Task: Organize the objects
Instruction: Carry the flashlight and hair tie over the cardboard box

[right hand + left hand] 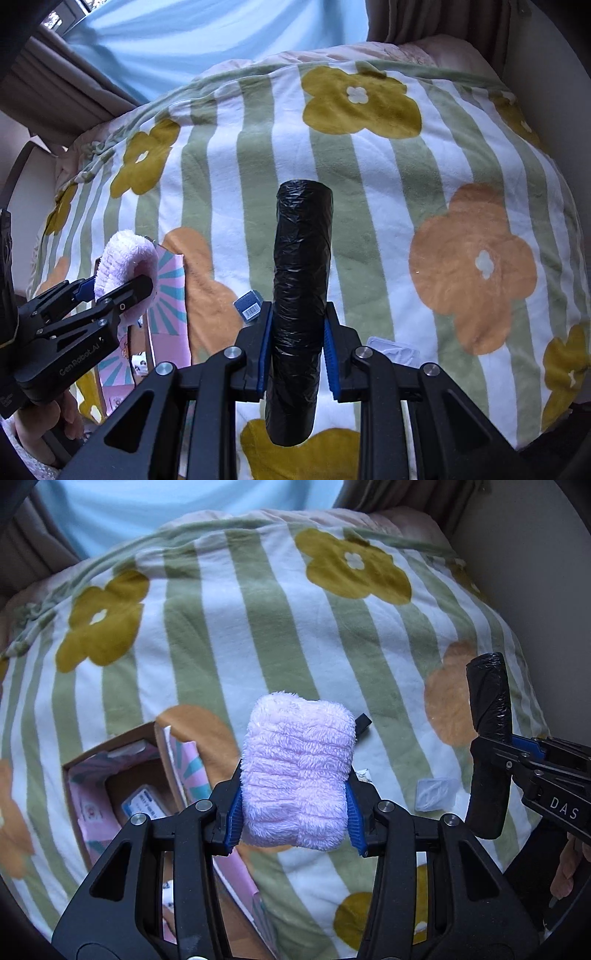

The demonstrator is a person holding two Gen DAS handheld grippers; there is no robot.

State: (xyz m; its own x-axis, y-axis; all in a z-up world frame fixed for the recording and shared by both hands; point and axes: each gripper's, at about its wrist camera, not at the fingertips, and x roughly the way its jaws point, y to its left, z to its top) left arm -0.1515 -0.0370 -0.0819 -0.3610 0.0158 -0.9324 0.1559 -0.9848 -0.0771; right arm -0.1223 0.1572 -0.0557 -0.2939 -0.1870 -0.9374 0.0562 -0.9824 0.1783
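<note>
My left gripper [293, 819] is shut on a fluffy pink folded cloth [297, 768], held above the bed. The same cloth [127, 264] and left gripper [122, 291] show at the left of the right wrist view. My right gripper [297, 347] is shut on a black roll of plastic bags [301, 295], which stands up between the blue pads. That roll [489, 716] and the right gripper [517, 753] appear at the right edge of the left wrist view. An open cardboard box [122, 775] with pink printed flaps lies below the left gripper.
A blanket [258, 620] with green stripes and yellow and orange flowers covers the bed. A small clear plastic packet [436, 792], a small dark item [364, 723] and a little blue barcoded box [249, 304] lie on it. Curtains [55, 85] hang behind.
</note>
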